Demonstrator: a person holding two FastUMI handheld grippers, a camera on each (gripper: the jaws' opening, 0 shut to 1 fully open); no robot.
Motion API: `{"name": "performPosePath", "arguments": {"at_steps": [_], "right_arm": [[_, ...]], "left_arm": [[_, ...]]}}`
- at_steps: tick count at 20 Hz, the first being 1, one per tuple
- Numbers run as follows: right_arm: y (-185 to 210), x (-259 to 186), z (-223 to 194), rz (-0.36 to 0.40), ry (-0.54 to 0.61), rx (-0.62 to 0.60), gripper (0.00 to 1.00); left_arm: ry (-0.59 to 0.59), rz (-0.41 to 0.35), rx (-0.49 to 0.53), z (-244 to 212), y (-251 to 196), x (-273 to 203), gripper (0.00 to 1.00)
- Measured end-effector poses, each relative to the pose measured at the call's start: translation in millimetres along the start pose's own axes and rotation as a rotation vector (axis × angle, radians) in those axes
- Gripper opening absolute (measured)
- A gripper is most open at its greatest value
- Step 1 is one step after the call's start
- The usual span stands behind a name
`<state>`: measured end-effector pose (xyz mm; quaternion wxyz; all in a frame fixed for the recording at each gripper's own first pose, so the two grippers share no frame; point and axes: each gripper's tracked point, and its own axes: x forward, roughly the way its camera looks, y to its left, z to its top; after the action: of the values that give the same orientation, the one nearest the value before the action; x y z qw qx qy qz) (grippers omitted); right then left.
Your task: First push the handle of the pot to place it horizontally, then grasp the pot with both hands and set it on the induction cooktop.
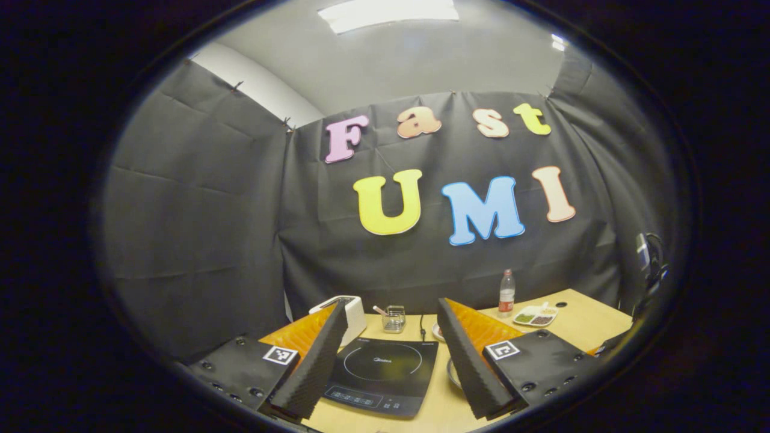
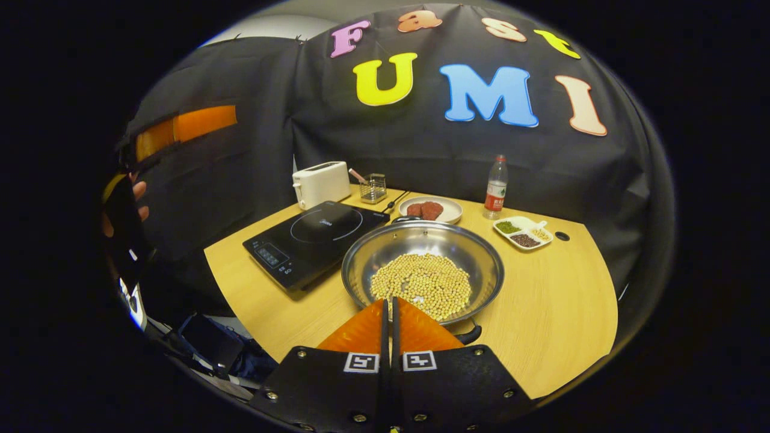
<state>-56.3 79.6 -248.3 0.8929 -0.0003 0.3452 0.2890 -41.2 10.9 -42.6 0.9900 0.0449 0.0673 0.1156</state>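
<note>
Just ahead of the right hand-held gripper (image 2: 390, 307), whose fingers are closed on nothing, the pot (image 2: 422, 267) of beans presents its near handle (image 2: 469, 334), best nudged sideways gently; the left hand-held gripper (image 1: 391, 361) waits wide open over the induction cooktop (image 1: 380, 374).

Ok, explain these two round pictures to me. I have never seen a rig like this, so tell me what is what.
No robot here: a person holds a two-finger gripper in each hand, and a fisheye camera rides on each.

In the left gripper view, the left gripper has its fingers spread wide, holding nothing, with the black induction cooktop between them.

In the right gripper view, the right gripper has its orange fingers pressed together, empty, just before the steel pot of soybeans.

On the wooden table also stand a white toaster, a small wire basket, a plate of meat, a bottle and a divided dish of beans.
</note>
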Motion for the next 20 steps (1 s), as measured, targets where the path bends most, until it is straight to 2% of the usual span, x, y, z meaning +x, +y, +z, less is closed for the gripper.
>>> {"name": "performPosePath", "arguments": {"at_steps": [5, 6, 7, 8, 9, 11, 12, 13, 14, 20], "right_arm": [[-8, 28, -35, 0.024, 0.138, 0.038, 0.0], [-9, 32, -43, 0.022, 0.167, 0.033, 0.0], [-13, 36, -50, 0.016, 0.202, 0.028, 0.01], [-17, 37, -56, 0.011, 0.223, 0.031, 0.0], [-21, 38, -58, 0.004, 0.232, 0.04, 0.01], [-22, 38, -62, 0.006, 0.249, 0.067, 0.0], [-23, 37, -64, -0.002, 0.254, 0.076, 0.0], [-26, 38, -63, -0.012, 0.259, 0.078, 0.0], [-29, 38, -65, -0.025, 0.267, 0.08, 0.0], [-68, 36, -63, -0.146, 0.285, 0.128, 0.01]], "left_arm": [[-0.002, -0.036, 0.002, -7, -9, 44, 1.0], [-0.002, -0.038, -0.004, -8, -9, 52, 0.98], [0.001, -0.042, -0.008, -10, -10, 60, 0.9], [0.004, -0.05, -0.01, -13, -12, 68, 0.9], [0.007, -0.057, -0.01, -15, -15, 75, 0.98], [0.012, -0.074, -0.004, -20, -20, 90, 0.98], [0.013, -0.083, -0.002, -21, -23, 96, 0.9], [0.011, -0.089, -0.001, -21, -26, 103, 0.9], [0.009, -0.097, 0.0, -24, -30, 110, 0.98], [0.047, -0.153, -0.02, -50, -52, 142, 0.98]]}}
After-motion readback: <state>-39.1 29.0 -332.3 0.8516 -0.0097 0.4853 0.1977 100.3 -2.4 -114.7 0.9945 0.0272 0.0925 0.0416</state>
